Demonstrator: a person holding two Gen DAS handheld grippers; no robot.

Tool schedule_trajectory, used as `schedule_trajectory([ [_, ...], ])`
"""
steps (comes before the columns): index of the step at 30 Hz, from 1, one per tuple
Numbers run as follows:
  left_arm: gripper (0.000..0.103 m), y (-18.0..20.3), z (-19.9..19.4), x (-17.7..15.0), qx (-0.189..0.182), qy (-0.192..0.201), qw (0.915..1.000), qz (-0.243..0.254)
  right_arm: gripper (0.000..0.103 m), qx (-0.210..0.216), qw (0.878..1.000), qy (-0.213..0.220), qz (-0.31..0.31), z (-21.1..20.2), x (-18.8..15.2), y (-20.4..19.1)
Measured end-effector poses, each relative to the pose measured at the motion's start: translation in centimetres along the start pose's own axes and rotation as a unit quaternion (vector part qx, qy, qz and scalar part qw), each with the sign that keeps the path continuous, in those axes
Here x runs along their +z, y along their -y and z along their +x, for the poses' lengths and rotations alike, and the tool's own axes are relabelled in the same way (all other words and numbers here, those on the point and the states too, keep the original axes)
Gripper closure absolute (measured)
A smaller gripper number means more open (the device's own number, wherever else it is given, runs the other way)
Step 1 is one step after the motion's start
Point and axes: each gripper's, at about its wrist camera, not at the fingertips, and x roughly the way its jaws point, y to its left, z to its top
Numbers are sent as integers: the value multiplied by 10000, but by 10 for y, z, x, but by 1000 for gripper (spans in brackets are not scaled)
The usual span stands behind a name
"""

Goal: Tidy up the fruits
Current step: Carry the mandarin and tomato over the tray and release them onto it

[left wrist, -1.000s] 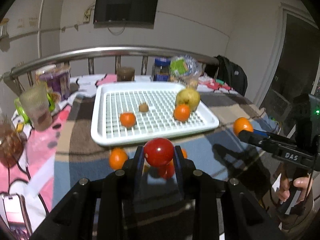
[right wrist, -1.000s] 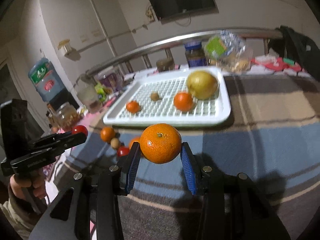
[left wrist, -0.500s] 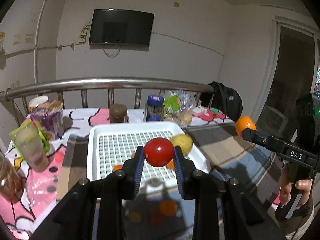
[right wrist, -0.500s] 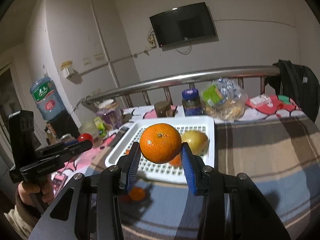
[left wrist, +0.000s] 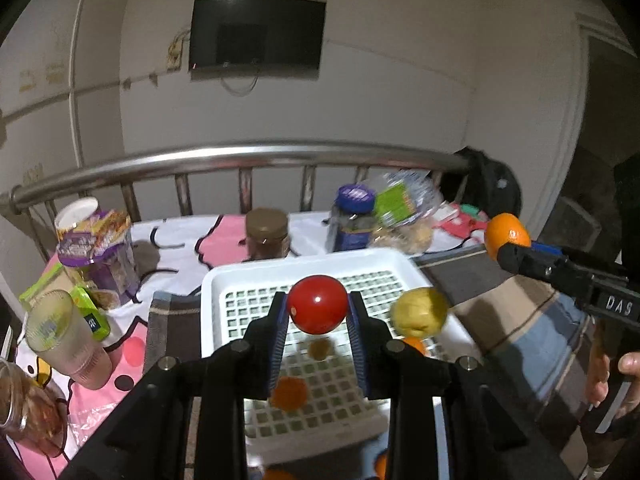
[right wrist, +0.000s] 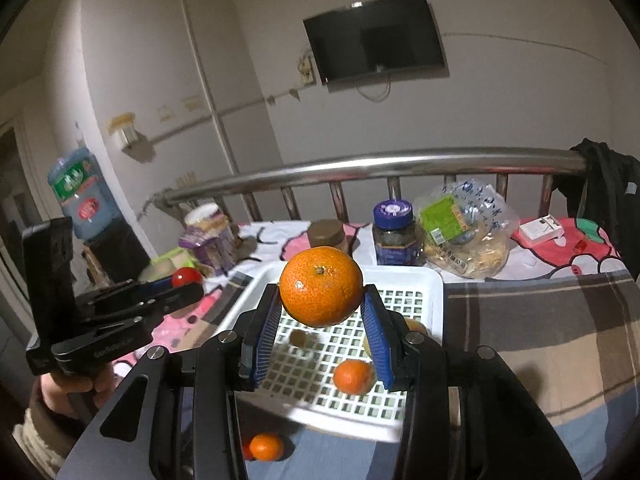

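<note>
My left gripper [left wrist: 318, 312] clamped the tomato [left wrist: 317, 304], right gripper [right wrist: 320, 316] the orange [right wrist: 321, 286]; both sat mid-frame over the tray [left wrist: 304, 268]. Risk: round fruit rolling off on release.

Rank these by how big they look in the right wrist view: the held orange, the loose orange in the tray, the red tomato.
1. Held orange, though it is nearest the camera.
2. Loose orange in the white tray.
3. Red tomato, partly hidden.

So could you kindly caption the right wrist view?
Right gripper holds a tangerine above the white tray.
</note>
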Motion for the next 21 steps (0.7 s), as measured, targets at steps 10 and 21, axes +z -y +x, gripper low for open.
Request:
schedule_trajectory([
  [10,72,-32,91,-4,326,-928,9949,-224,63,-315,9909,-1311,30,128,1,15],
  [21,71,-43,152,-15,367,-1556,9862,-438,63,-925,9705,-2227,11,213,-5,28],
])
